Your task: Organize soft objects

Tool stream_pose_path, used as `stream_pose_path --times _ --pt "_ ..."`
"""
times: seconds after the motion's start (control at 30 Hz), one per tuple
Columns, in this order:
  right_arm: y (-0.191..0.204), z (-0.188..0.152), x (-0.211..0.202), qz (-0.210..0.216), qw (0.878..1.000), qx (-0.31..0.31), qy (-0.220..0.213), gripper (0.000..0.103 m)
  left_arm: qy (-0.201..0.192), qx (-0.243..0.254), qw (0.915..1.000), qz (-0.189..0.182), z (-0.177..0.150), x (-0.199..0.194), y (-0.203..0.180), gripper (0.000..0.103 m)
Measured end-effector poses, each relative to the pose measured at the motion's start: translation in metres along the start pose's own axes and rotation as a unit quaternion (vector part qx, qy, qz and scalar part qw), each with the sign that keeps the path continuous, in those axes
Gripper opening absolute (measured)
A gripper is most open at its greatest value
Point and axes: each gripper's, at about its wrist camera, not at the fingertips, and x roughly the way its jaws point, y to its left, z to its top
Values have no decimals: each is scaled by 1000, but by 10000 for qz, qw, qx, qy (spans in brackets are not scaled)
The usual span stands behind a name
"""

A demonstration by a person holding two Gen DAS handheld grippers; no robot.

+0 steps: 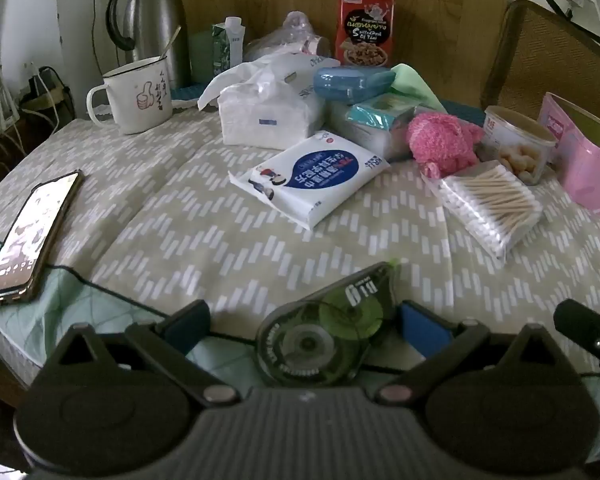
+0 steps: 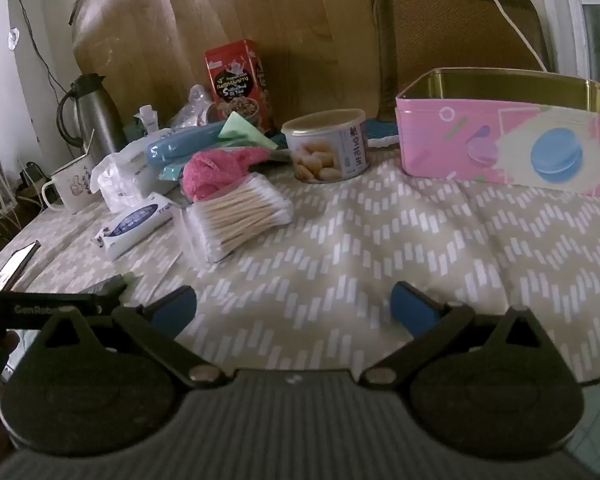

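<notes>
Both tools are spread and empty: the left tool (image 1: 302, 322) straddles a tape dispenser (image 1: 328, 324), the right tool (image 2: 294, 308) hovers over bare counter (image 2: 380, 240). The pink plush (image 1: 440, 144) lies far, touching the swabs (image 1: 490, 204); grabbing it could drag them. Only the right view shows the pink tin (image 2: 500, 136) open.

Both grippers (image 1: 306, 326) (image 2: 294, 308) show black linkages, silver pivot screws, blue jaws.

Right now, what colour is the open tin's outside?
Pink, with a blue macaron print; the tin shows best in the right wrist view.
</notes>
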Motion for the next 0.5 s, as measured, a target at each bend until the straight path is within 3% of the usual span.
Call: stream_pose_path --times 0.5 --pt "7 -5 -2 -30 9999 -131 40 103 -372 -7 9993 41 -11 -11 -4 103"
